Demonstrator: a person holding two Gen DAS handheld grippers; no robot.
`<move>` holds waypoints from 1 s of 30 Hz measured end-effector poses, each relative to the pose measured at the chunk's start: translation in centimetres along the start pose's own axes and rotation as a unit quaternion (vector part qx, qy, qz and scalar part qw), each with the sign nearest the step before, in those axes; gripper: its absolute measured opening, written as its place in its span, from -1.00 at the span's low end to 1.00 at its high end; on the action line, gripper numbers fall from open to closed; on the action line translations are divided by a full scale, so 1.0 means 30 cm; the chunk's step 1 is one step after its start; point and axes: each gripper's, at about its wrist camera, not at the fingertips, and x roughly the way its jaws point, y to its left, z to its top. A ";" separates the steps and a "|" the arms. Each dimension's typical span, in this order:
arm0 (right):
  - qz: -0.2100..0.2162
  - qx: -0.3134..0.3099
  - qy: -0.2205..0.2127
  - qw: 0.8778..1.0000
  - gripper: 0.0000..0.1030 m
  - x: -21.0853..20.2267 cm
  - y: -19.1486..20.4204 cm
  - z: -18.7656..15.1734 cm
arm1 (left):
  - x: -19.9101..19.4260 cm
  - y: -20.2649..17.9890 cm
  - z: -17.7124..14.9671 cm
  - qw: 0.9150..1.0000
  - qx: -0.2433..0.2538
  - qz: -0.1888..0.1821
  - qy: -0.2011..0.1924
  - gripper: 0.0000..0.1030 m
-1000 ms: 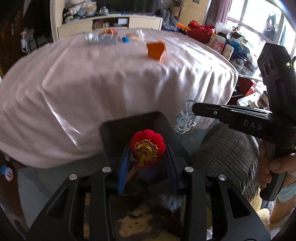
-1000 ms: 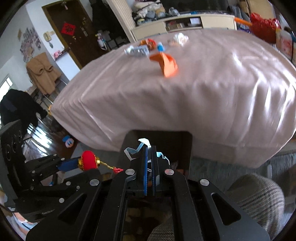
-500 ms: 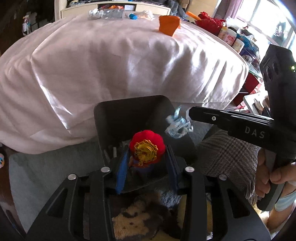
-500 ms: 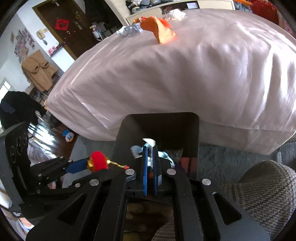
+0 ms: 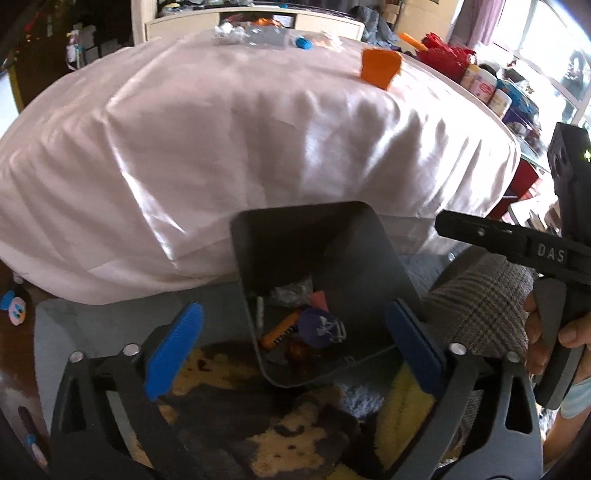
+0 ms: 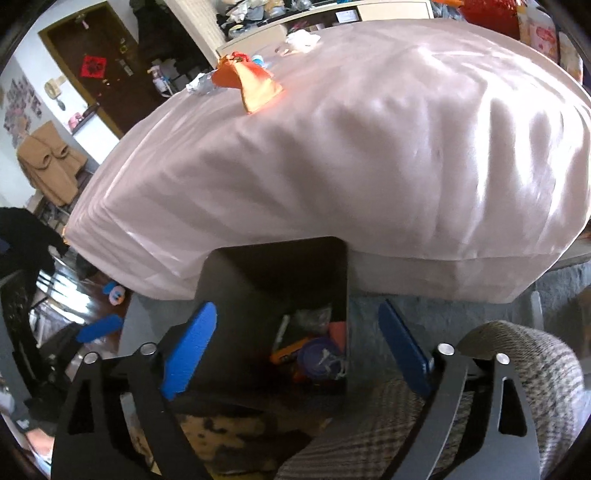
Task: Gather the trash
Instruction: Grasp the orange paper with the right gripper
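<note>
A dark grey trash bin [image 5: 354, 229] stands on the floor against the table, also in the right wrist view [image 6: 221, 280]. It holds mixed trash [image 5: 306, 325], with an orange piece, a purple piece and a pale ribbon. My left gripper [image 5: 295, 347] is open and empty above the bin. My right gripper [image 6: 295, 347] is open and empty above it too. An orange wrapper [image 5: 380, 72] lies on the pink tablecloth [image 5: 221, 129]; it also shows in the right wrist view [image 6: 255, 86]. More litter [image 5: 258, 33] lies at the table's far edge.
A plaid cushion [image 5: 480, 306] sits right of the bin. A patterned rug [image 5: 258, 417] lies under my grippers. Bottles and red items [image 5: 480, 77] stand at the far right. A cartoon slipper [image 6: 116, 291] lies on the floor at left.
Both grippers opened. The red lantern ornament left my left gripper and the pale ribbon left my right gripper; both dropped into the bin. The view shifted closer over the bin.
</note>
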 end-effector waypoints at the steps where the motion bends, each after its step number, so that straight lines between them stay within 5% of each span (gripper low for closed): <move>1: 0.002 0.000 0.000 1.000 0.77 -0.002 -0.002 0.002 | -0.005 0.006 0.004 1.000 -0.001 0.002 -0.001 0.84; 16: -0.021 -0.052 -0.097 0.994 0.73 -0.093 0.090 0.262 | -0.107 0.063 0.159 0.997 0.000 0.041 -0.060 0.84; 21: -0.009 -0.067 -0.098 0.993 0.04 -0.053 0.129 0.341 | -0.118 0.087 0.232 0.996 -0.006 0.047 -0.074 0.84; 23: -0.006 -0.075 -0.095 0.993 -0.10 -0.032 0.152 0.369 | -0.120 0.091 0.261 0.996 -0.008 0.046 -0.077 0.84; 30: -0.021 -0.089 -0.088 0.992 -0.17 0.026 0.186 0.413 | -0.123 0.106 0.365 0.995 0.004 0.050 -0.089 0.84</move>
